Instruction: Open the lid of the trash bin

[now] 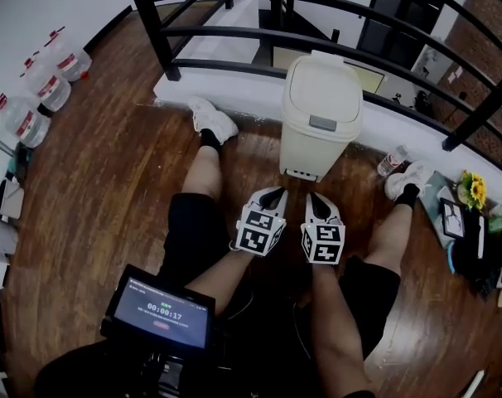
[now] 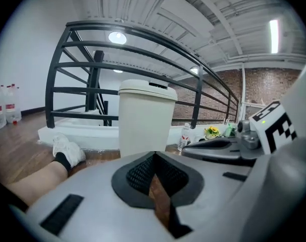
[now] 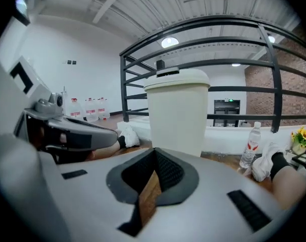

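A cream trash bin (image 1: pixel 320 118) stands upright on the wood floor by the white ledge, its lid (image 1: pixel 325 85) down, with a grey push tab (image 1: pixel 322 123) at the lid's front edge. My left gripper (image 1: pixel 275 191) and right gripper (image 1: pixel 312 196) hover side by side just in front of the bin's base, both shut and holding nothing. The bin (image 2: pixel 145 117) stands straight beyond the left gripper (image 2: pixel 154 155) in the left gripper view. Seen from the right gripper (image 3: pixel 155 151), the bin (image 3: pixel 177 112) likewise stands ahead, a short way off.
The person's legs lie spread on the floor, a white shoe (image 1: pixel 212 119) on the left of the bin and another (image 1: pixel 407 178) on its right. A black railing (image 1: pixel 317 40) runs behind. Large water jugs (image 1: pixel 44 81) stand far left; a small bottle (image 1: pixel 392 161) and yellow flowers (image 1: pixel 473 189) are at right. A screen (image 1: pixel 161 310) sits near the lap.
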`<action>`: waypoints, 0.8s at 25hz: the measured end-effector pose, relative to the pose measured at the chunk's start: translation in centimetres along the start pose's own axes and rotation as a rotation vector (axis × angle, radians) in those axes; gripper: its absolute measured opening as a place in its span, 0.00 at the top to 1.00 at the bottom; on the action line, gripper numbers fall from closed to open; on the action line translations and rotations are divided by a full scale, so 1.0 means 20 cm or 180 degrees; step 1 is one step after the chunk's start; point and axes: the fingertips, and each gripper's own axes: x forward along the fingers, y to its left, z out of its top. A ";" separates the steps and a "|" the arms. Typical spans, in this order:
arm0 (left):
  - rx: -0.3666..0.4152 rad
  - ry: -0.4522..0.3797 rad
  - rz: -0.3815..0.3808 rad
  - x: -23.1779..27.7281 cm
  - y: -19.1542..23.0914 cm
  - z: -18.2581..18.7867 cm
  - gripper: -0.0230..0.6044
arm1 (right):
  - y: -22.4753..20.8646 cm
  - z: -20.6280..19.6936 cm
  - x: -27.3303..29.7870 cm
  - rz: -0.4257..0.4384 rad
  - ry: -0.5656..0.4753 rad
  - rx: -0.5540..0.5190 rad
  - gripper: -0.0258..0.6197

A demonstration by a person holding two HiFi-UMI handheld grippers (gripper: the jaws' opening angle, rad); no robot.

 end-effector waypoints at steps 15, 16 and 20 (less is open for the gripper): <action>-0.0071 -0.0135 0.0121 -0.13 -0.02 0.04 0.97 | 0.00 0.12 -0.14 -0.0290 -0.0339 -0.0183 0.95; -0.0092 -0.0143 0.0135 -0.13 -0.01 0.04 0.97 | -0.01 0.12 -0.14 -0.0297 -0.0343 -0.0184 0.95; -0.0100 -0.0153 0.0177 -0.13 0.03 0.03 0.97 | 0.01 0.14 -0.13 -0.0264 -0.0436 -0.0133 0.95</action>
